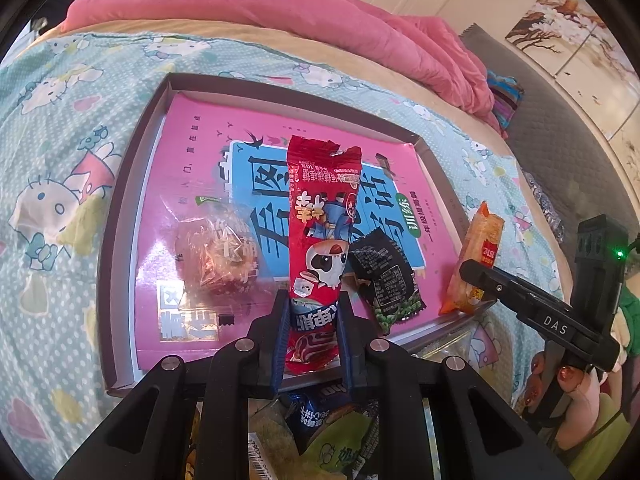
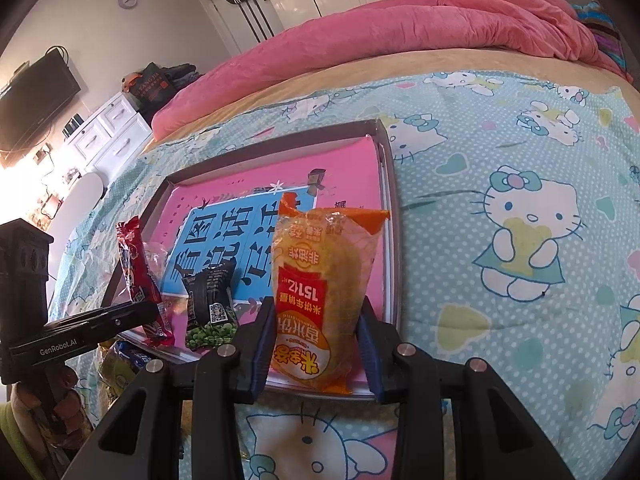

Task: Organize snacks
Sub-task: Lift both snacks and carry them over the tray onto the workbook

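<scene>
Bedding printed with cartoon cats carries a shallow tray (image 1: 120,208) lined with a pink book (image 1: 192,152). Above the tray's near edge, the left tongs (image 1: 312,332) are clamped on a red snack stick (image 1: 320,240), and at its right corner the right tongs (image 2: 316,344) are clamped on an orange rice-cracker pack (image 2: 320,280). On the book lie a clear-wrapped pastry (image 1: 218,258) and a black pea packet (image 1: 384,280).

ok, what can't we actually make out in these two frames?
- Snack pile, left wrist view: mostly covered by the left gripper; count and types unclear.
- Red pack: lower end sits between the fingers, contents not visible.
- Clear wrapper: glare blurs what is inside.
- Orange pack, right wrist view: base hidden by the right gripper.
- Box near rim: blocked by both grippers.
</scene>
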### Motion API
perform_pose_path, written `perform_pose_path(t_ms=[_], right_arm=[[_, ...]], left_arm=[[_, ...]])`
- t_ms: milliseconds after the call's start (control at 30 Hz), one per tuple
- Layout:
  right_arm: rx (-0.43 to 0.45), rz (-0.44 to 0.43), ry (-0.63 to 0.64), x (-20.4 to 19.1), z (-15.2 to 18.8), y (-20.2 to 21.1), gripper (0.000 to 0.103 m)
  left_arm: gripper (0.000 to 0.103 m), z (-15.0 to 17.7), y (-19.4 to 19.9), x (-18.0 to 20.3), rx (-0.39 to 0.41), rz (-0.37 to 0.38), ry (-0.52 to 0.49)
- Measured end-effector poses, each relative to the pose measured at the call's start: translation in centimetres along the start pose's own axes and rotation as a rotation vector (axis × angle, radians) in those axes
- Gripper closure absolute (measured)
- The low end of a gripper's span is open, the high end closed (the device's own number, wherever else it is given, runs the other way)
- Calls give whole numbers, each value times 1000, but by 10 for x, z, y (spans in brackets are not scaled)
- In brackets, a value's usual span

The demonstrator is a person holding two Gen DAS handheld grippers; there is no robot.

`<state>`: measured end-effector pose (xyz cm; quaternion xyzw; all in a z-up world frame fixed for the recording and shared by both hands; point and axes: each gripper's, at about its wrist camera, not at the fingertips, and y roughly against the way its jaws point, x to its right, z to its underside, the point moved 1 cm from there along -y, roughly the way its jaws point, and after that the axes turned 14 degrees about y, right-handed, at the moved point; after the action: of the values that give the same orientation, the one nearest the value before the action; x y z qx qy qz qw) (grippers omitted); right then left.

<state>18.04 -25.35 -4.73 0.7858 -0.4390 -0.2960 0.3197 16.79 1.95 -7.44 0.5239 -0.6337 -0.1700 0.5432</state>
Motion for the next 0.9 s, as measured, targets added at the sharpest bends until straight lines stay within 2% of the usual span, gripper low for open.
perform_pose_path(t_ms=[900], right_arm=[[-16,-8,-8,-2,2,0,63]], left_arm=[[81,0,7,0,13,7,11]])
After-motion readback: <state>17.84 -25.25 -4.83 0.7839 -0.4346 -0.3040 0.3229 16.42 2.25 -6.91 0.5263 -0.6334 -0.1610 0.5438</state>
